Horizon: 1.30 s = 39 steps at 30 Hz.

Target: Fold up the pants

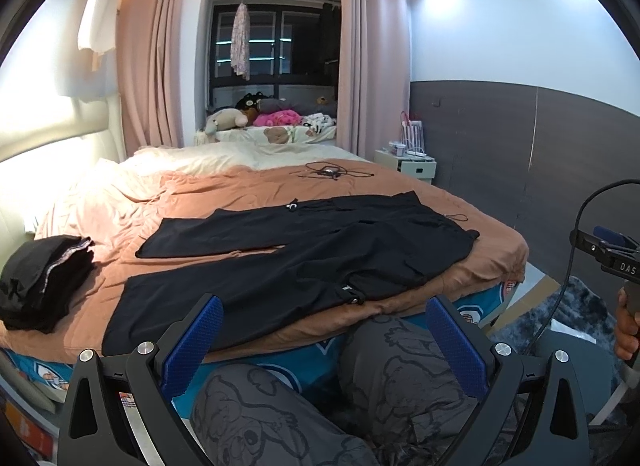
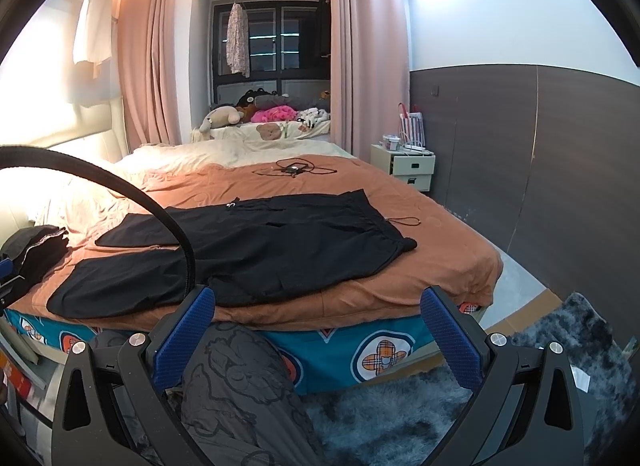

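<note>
1. At nine o'clock I see a stack of folded clothes (image 1: 38, 278) on the bed (image 1: 208, 193).
2. At centre, the black pants (image 1: 304, 258) lie spread flat on the bed, untouched.
3. My left claw (image 1: 324, 330) is released, empty, at six o'clock.
4. My right claw (image 2: 318, 324) is likewise released, empty.

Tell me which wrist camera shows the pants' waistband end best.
The right wrist view: the waistband of the black pants lies unobstructed, drawcord visible. In the left wrist view the waistband is visible too, but farther off-centre.
</note>
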Tool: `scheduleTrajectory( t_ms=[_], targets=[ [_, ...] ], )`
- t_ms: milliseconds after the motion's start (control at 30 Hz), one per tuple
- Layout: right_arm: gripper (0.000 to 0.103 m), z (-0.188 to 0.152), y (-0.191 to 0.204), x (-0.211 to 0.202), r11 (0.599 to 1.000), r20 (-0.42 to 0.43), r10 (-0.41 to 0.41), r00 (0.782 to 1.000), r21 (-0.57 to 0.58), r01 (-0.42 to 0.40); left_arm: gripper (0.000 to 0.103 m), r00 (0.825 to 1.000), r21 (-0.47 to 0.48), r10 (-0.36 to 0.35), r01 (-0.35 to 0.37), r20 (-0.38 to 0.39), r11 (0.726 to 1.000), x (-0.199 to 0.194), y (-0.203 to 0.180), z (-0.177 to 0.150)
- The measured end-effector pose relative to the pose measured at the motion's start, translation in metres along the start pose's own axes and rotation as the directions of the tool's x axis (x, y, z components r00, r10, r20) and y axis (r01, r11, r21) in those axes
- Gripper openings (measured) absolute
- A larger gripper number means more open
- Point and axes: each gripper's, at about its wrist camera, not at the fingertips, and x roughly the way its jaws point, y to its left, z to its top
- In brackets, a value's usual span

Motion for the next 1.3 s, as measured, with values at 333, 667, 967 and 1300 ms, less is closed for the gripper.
scheduleTrajectory(
  t_ms=[333,667,967,1300],
  targets=[
    [0.103,-0.002,-0.001,0.001,1.0,0.0,-0.001,1.0,-0.003,0.001,0.103,1.0,0.003,0.002,-0.002,0.002,1.0,0.001,0.001,0.0],
    [0.103,0.001,0.0,0.006,1.0,-0.009,0.003,1.0,-0.005,-0.003,0.102,1.0,-0.016,0.0,0.0,0.007,1.0,0.009,0.007,-0.001],
    [0.103,0.008,-0.015,0.037,1.0,-0.019,-0.008,1.0,0.007,0.008,0.101,0.995,-0.097,0.07,-0.076,-0.066,0.992,0.043,0.046,-0.007],
    [0.103,0.023,-0.027,0.094,0.998,-0.088,0.003,0.996,0.065,0.003,0.097,0.981,-0.183,0.119,-0.147,-0.155,0.972,0.083,0.09,-0.017]
  ],
)
